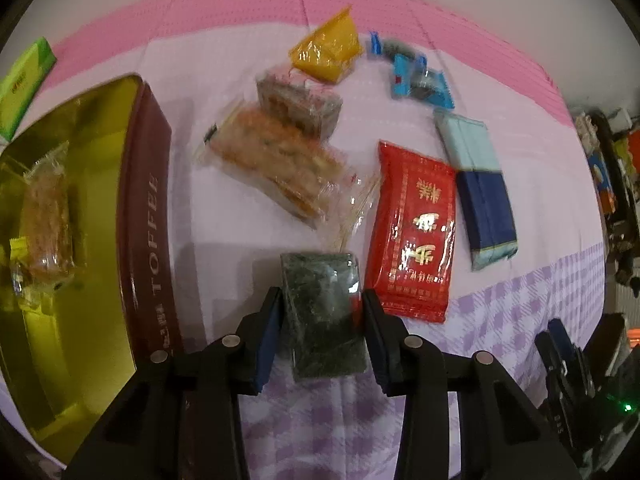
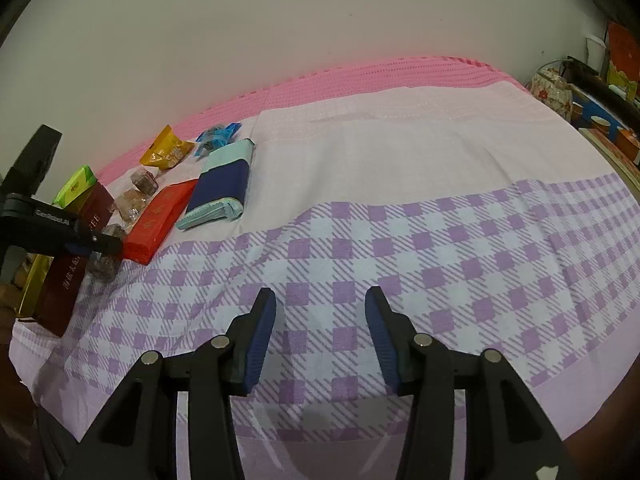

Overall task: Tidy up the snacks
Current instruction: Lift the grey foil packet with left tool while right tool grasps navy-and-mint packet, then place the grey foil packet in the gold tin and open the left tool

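in the left wrist view, the left gripper (image 1: 322,312) is seen clamped on a dark green snack packet (image 1: 323,312), both blue pads pressed against the packet's sides over the checked purple cloth (image 1: 500,320). just to its right a red packet (image 1: 416,232) with gold characters is laid flat, and beside that a blue and pale teal packet (image 1: 480,188). to the left, an open brown toffee tin (image 1: 148,216) with a gold interior is placed, with a clear-wrapped snack (image 1: 46,220) lying inside. beyond the gripper, two clear-wrapped brown cakes (image 1: 276,160) are stacked slantwise, then a yellow packet (image 1: 330,50) and small blue wrappers (image 1: 416,76) near the pink edge. a green box (image 1: 24,84) is seen beyond the tin.

in the right wrist view, the right gripper (image 2: 320,328) is held apart with nothing between its fingers, over the checked cloth, well apart from the snacks.
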`<state>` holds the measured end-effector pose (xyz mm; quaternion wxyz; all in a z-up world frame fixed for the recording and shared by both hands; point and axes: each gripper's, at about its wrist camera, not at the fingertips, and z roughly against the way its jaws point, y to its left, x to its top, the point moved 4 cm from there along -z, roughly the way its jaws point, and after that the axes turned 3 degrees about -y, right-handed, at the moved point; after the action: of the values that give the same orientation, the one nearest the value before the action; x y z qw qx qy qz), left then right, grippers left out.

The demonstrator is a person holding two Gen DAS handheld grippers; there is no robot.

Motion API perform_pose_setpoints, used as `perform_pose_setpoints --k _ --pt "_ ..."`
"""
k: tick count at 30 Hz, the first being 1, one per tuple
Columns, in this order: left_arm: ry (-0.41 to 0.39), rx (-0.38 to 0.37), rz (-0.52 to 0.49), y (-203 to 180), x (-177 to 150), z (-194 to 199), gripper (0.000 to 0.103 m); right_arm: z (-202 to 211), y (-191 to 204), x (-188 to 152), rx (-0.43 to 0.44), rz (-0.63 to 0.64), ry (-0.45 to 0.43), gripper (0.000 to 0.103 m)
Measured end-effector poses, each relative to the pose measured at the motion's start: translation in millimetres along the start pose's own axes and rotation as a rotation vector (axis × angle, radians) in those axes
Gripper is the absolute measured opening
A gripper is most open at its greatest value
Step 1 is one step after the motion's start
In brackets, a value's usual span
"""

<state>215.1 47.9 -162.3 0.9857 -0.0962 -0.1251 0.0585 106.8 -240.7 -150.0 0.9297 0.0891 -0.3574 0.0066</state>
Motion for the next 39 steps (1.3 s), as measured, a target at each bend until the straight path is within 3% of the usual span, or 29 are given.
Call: perform_pose_setpoints --k 8,14,19,23,29,39 --pt "-0.081 -0.029 -0.024 -6.2 -17.0 13.9 0.036 1.2 -0.5 -0.1 0.013 -0.012 -0.009 0.048" --pt "-0.169 -0.123 -0.024 -13.5 -48.3 66.6 0.036 -2.5 4.3 4.3 -0.017 0.009 0.023 0.046" --pt "-0.197 -0.162 -0.020 -9.7 -65.3 95.3 0.036 -10.4 27.4 24.6 0.045 0.024 0.043 0.044" --pt "-0.219 -0.173 -0.008 -5.1 -71.9 113.4 0.036 -28.8 58.4 54.9 0.105 0.067 0.053 0.044" --pt "-0.265 -0.159 0.005 13.2 -77.1 139.0 0.036 -68.9 88.3 81.3 0.109 0.101 0.103 0.044" --pt "-0.307 -0.155 0.048 46.1 -78.2 159.4 0.036 -106.5 103.4 85.4 0.063 0.134 0.154 0.047"
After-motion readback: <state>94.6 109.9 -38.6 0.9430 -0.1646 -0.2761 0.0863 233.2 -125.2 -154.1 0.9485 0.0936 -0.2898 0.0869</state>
